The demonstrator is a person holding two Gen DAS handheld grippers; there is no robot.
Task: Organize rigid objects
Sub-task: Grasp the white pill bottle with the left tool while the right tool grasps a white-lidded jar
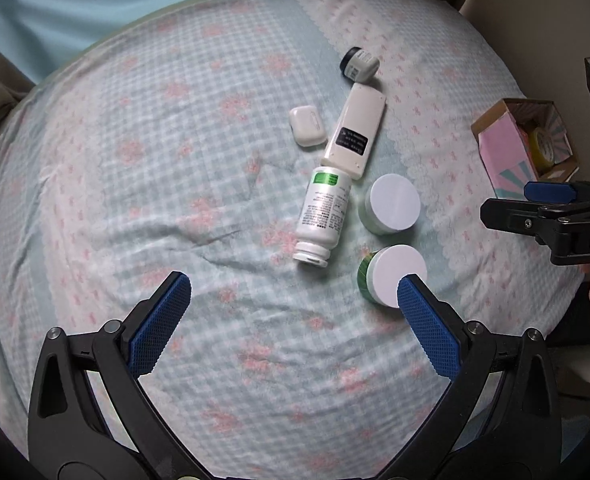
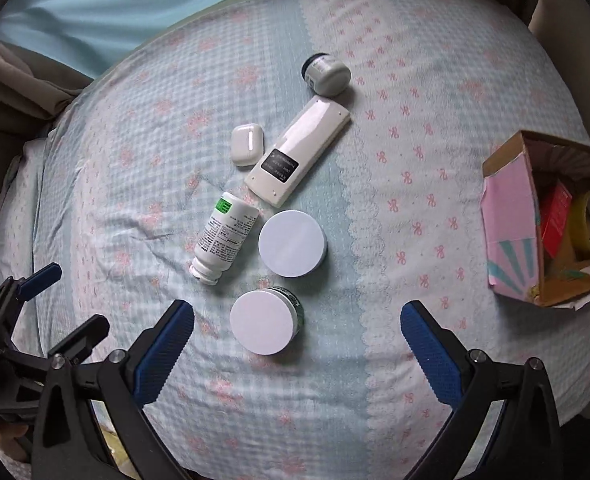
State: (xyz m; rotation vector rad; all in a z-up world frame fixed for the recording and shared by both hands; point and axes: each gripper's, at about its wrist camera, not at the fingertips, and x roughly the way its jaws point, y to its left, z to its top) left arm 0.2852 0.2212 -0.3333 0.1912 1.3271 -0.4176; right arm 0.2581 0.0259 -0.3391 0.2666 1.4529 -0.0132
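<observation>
Checked blue cotton with pink bows covers the bed point(image 2: 435, 100), and six small things lie on it in a loose line near the middle: a dark-capped pot point(image 2: 326, 73) farthest off, a remote point(image 2: 299, 151) face down, an earbud case point(image 2: 247, 145) just beside it, a bottle point(image 2: 224, 236) on its side, and two white-lidded jars. The far jar point(image 2: 293, 243) sits close beside the bottle; the near jar point(image 2: 266, 322) lies tilted, green label showing under the lid.

Both grippers hang over the bed with jaws spread wide and nothing held. The right gripper point(image 2: 297, 326) frames the near jar between its fingers but stands above it, not touching. The left gripper point(image 1: 293, 300) hovers a little to the left, its right finger overlapping that jar only in the picture.

My guess is that a pick is just starting, with the near jar as the likely target. The next move would call for lowering the right gripper until the pads flank the jar's sides, then closing across its width; the tilt and soft bedding may let it roll, so a square approach matters.

At the bed's right edge stands a pink box point(image 2: 511, 216), flaps open. Inside are a yellowish tape roll point(image 2: 587, 224) and a red packet point(image 2: 555, 216); room seems left for more
</observation>
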